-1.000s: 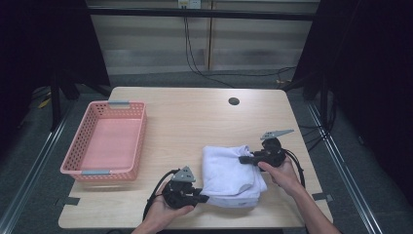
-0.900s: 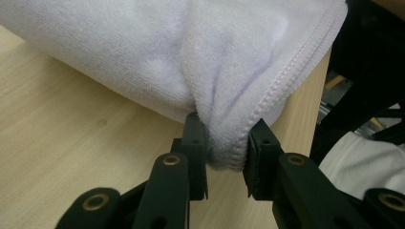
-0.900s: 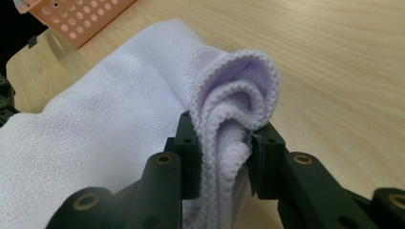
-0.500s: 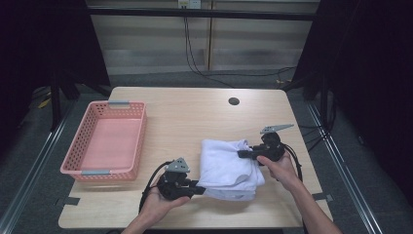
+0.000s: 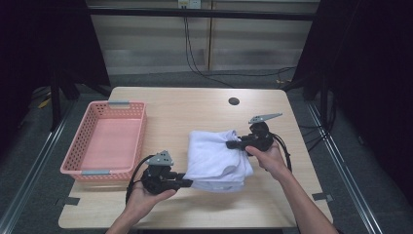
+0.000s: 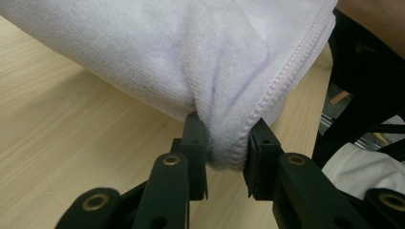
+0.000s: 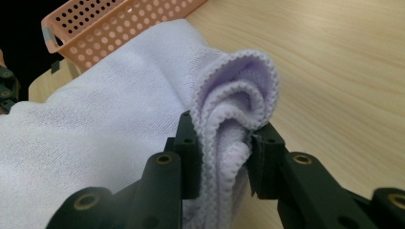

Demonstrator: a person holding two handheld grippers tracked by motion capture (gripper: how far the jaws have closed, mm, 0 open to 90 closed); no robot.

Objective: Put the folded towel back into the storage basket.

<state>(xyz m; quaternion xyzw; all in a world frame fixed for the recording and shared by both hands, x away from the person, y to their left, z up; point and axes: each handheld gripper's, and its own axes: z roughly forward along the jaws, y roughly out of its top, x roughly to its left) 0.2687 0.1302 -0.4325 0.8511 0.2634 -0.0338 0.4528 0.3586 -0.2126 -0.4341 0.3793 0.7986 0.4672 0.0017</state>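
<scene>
Room: dark curtains at both sides, pale wall panels behind, black cables hanging down the wall.
Table: light wooden rectangular table (image 5: 195,112) with a small dark round hole (image 5: 234,101) near its far edge.
Basket: pink perforated plastic basket (image 5: 78,146) on the table's left part, well apart from the cloth.
Towel: folded white terry towel with stitched hem (image 5: 216,156) at the table's near middle, held at two opposite ends, sagging between them.
Left gripper: black two-jaw left gripper (image 5: 187,182) clenched on the towel's near-left corner; its own view shows the bunched hem pressed between both jaws.
Right gripper: black two-jaw right gripper (image 5: 233,145) clamped on the towel's far-right edge, several folded layers pinched between its jaws.
</scene>
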